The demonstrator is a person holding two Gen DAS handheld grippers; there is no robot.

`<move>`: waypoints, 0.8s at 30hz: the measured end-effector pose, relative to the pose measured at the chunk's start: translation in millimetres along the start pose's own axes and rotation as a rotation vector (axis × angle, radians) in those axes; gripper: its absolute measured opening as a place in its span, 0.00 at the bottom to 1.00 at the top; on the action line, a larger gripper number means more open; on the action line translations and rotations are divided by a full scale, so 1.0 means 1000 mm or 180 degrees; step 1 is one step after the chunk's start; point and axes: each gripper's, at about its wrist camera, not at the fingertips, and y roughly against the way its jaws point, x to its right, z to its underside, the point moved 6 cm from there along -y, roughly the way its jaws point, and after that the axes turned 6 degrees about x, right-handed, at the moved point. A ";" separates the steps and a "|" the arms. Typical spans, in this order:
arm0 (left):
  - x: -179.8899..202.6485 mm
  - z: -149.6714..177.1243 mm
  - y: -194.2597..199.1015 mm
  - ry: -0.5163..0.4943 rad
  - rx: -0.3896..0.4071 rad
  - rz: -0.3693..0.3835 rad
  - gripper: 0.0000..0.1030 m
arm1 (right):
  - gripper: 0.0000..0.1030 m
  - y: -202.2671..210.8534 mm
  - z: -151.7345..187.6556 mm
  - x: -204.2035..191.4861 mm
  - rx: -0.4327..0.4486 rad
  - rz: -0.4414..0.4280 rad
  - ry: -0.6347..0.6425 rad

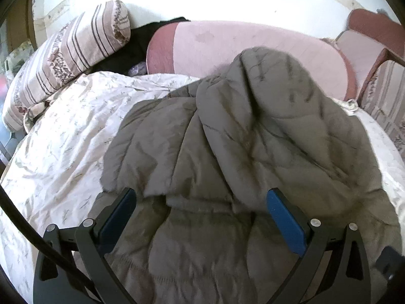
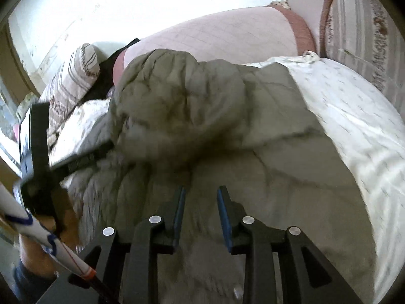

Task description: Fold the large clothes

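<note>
Jacket fold just laid, both tongs free.
Left tongs (image 1: 201, 200) gape wide, right tongs (image 2: 201, 197) slightly apart, empty over the quilted jacket (image 1: 227, 131); next I regrip an edge.

The left claw (image 1: 201, 200) stands wide open, its two blue-padded fingers (image 1: 283, 217) spread far apart with nothing pressed between them; it points forward and downward. In the right wrist view the same left claw (image 2: 76, 157) shows from the side at the left edge, a black frame reaching in at a slant, with the person's hand (image 2: 38, 253) and a bit of dark sleeve below it. The right claw (image 2: 201, 202) also tilts downward, its blue pads (image 2: 224, 217) parted by a narrow gap and gripping nothing. Both claws are blurred at the edges in the right wrist view.
</note>
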 end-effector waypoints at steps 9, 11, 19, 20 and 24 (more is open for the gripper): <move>-0.021 0.067 0.094 -0.0076 0.0088 -0.0032 1.00 | 0.34 0.056 0.071 0.017 -0.0073 0.0134 -0.0032; -0.031 0.095 0.119 -0.0036 0.0073 -0.0124 1.00 | 0.34 0.062 0.088 0.012 -0.0093 0.0126 0.0016; -0.055 0.202 0.161 -0.0070 -0.0220 -0.0359 1.00 | 0.36 0.086 0.123 -0.002 0.0005 0.0203 0.0338; -0.055 0.211 0.159 -0.0079 -0.0267 -0.0363 1.00 | 0.37 0.088 0.128 -0.002 -0.0008 0.0215 0.0358; -0.054 0.211 0.153 -0.0103 -0.0214 -0.0377 1.00 | 0.46 0.086 0.146 0.001 -0.0078 0.0354 0.0408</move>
